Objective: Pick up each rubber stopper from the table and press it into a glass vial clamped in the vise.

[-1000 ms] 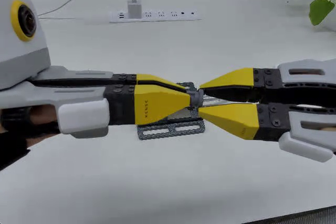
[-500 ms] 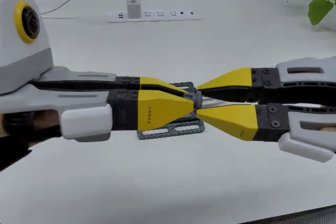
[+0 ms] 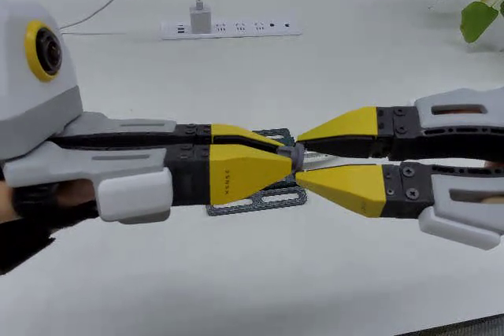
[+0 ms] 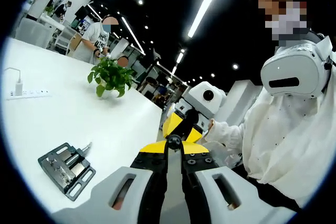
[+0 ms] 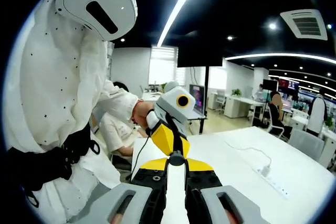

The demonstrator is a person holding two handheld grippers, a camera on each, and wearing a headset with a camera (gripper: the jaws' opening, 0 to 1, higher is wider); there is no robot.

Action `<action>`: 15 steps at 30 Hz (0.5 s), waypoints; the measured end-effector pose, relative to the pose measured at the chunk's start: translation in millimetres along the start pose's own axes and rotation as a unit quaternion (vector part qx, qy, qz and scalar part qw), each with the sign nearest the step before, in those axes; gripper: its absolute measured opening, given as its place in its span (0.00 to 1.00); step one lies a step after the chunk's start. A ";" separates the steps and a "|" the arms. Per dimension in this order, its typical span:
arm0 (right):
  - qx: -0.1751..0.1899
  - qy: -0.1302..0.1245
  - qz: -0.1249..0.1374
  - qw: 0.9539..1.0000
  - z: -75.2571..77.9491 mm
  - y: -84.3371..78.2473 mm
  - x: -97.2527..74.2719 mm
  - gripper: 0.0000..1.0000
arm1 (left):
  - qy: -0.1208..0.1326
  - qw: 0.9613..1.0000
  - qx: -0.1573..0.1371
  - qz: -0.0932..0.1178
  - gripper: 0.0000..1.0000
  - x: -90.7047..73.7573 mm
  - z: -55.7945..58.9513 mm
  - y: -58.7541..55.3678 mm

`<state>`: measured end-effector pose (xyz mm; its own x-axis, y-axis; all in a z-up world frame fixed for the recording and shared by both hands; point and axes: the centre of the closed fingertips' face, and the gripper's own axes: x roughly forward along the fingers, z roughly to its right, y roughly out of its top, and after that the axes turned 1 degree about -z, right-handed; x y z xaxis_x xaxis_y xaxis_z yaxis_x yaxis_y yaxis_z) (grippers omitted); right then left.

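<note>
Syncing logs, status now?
Left gripper shut on stopper. Right gripper shut on vial, tips meeting. Vial not clamped in vise. No obstruction seen.

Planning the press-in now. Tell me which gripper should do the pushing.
Left, probably. The left gripper is shut on the grey stopper, tip to tip with the right gripper, which seems to hold the glass vial between its jaws above the vise. Right need only brace.

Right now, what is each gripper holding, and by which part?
Left gripper pinches the grey rubber stopper by its sides; right gripper clamps the glass vial along its body, mouth toward the stopper.
</note>
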<state>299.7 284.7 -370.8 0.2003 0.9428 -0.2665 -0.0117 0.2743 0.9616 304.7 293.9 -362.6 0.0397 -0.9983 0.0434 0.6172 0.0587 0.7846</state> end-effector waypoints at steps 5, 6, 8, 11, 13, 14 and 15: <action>0.005 -0.005 0.012 1.000 -0.3 8.4 2.0 0.07 | -0.006 1.000 -0.017 0.023 0.04 -0.5 1.7 5.3; 0.006 -0.005 0.013 1.000 -1.6 10.9 3.5 0.07 | -0.007 0.999 -0.018 0.026 0.04 -0.6 2.0 5.9; 0.011 -0.006 0.018 1.000 -3.3 15.1 5.7 0.07 | -0.009 0.999 -0.023 0.032 0.04 -0.7 2.5 7.6; 0.014 -0.006 0.024 1.000 -5.0 20.1 7.5 0.07 | -0.014 0.999 -0.030 0.040 0.04 -0.9 3.6 10.1; 0.016 -0.006 0.030 0.999 -5.8 24.7 8.9 0.07 | -0.019 0.998 -0.035 0.047 0.04 -1.6 4.3 12.5; 0.017 -0.006 0.033 0.999 -5.9 26.6 9.0 0.07 | -0.021 0.998 -0.040 0.051 0.04 -1.9 4.8 13.6; 0.020 -0.005 0.036 0.999 -6.5 29.3 9.6 0.07 | -0.025 0.997 -0.043 0.054 0.04 -2.2 5.5 14.9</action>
<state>294.9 303.0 -345.6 0.2100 0.9580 -0.1953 0.0124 0.1971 0.9803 309.4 296.9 -347.6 0.0721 -0.9848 0.1580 0.6766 0.1647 0.7177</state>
